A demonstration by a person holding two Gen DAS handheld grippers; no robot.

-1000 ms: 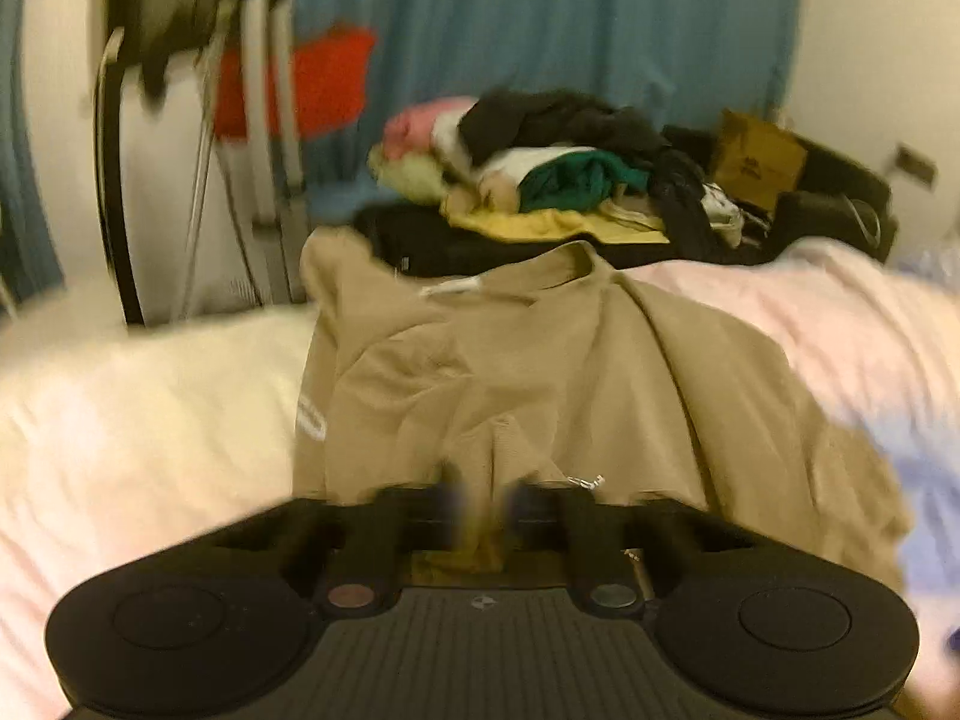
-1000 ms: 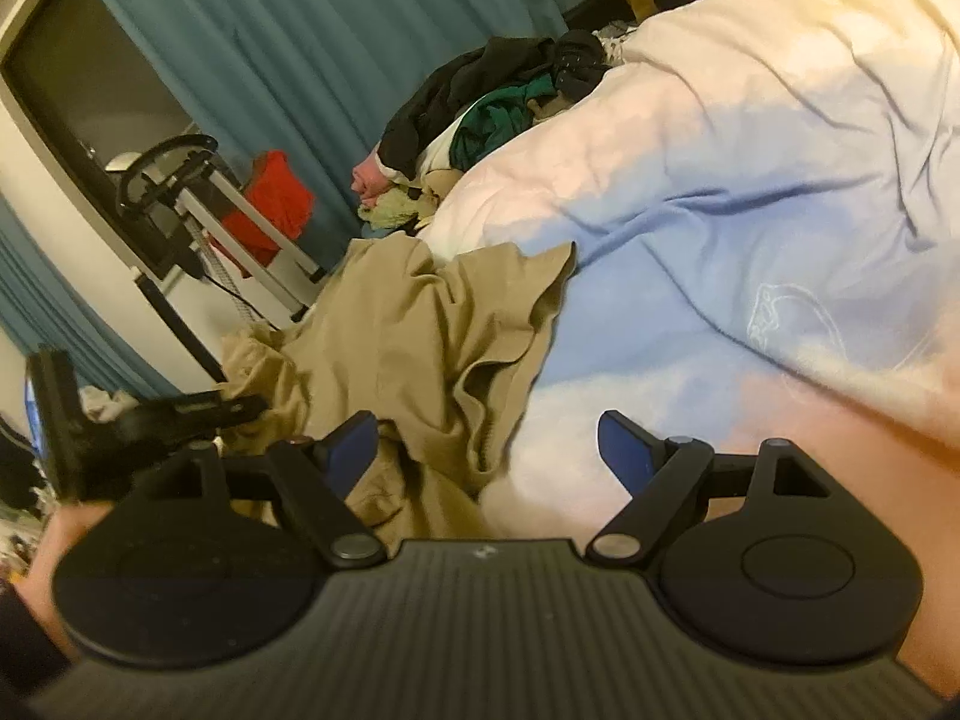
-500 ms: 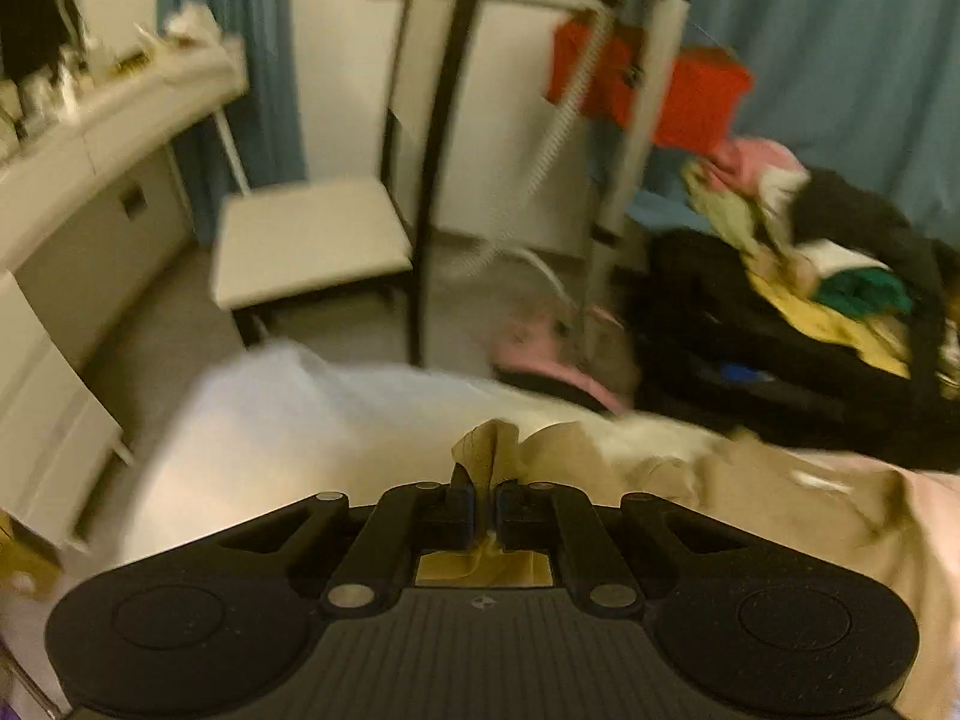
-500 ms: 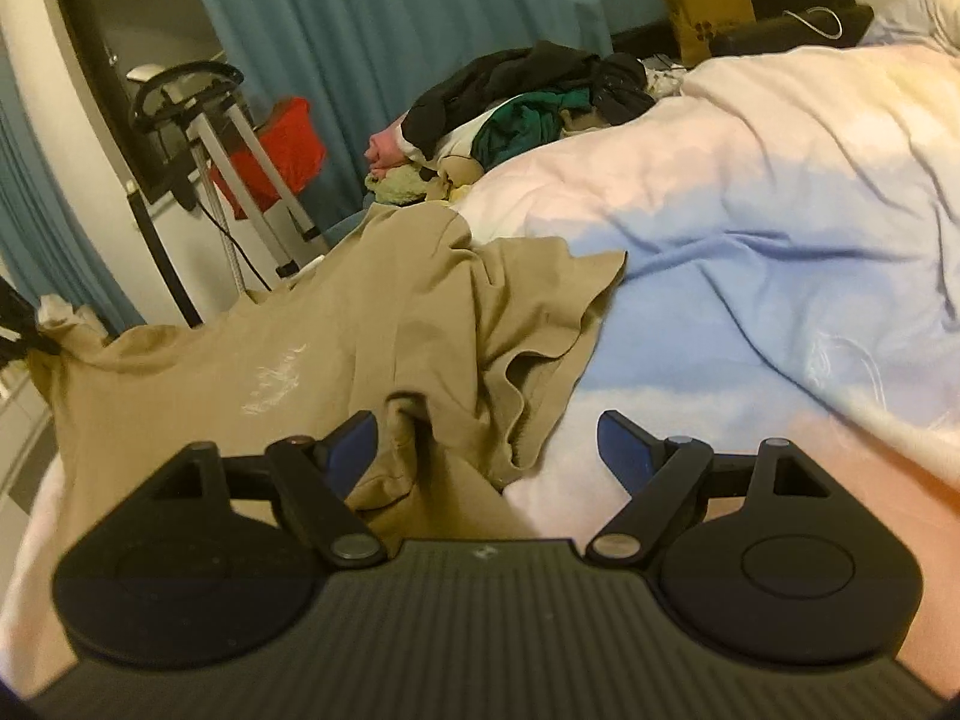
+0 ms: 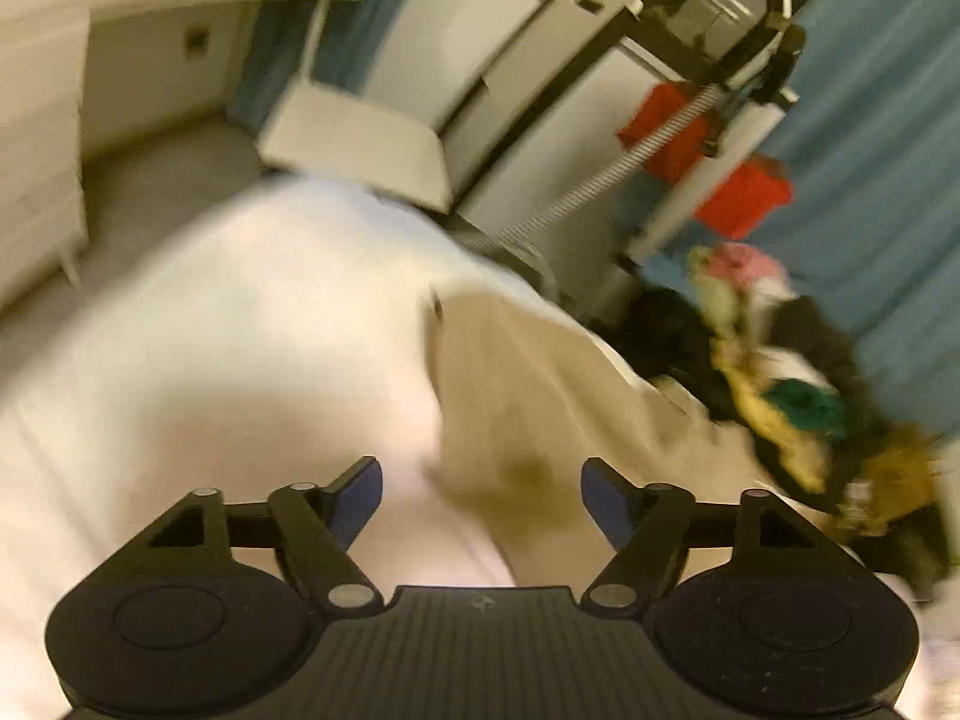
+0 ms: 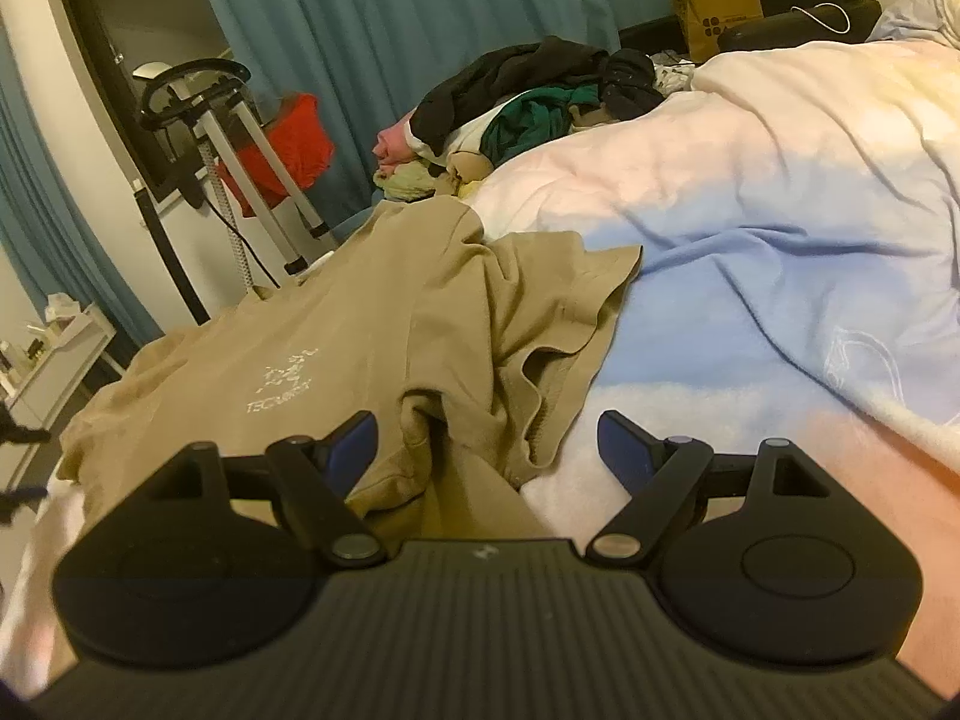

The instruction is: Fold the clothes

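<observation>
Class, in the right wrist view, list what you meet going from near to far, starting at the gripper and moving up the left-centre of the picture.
right gripper → tan shirt → pile of clothes → blue curtain

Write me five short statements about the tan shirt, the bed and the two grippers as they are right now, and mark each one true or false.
1. The tan shirt lies on the bed cover. True.
2. The right gripper is clamped on a sleeve. False: its jaws stand wide apart, with crumpled shirt fabric between them but not pressed.
3. The left gripper pinches the shirt's corner. False: its jaws are opening and nothing is squeezed between them.
4. White print shows on the shirt. True.
5. The pile of clothes beyond the shirt is neatly folded. False: it is a loose heap of dark, green and pink garments.
</observation>
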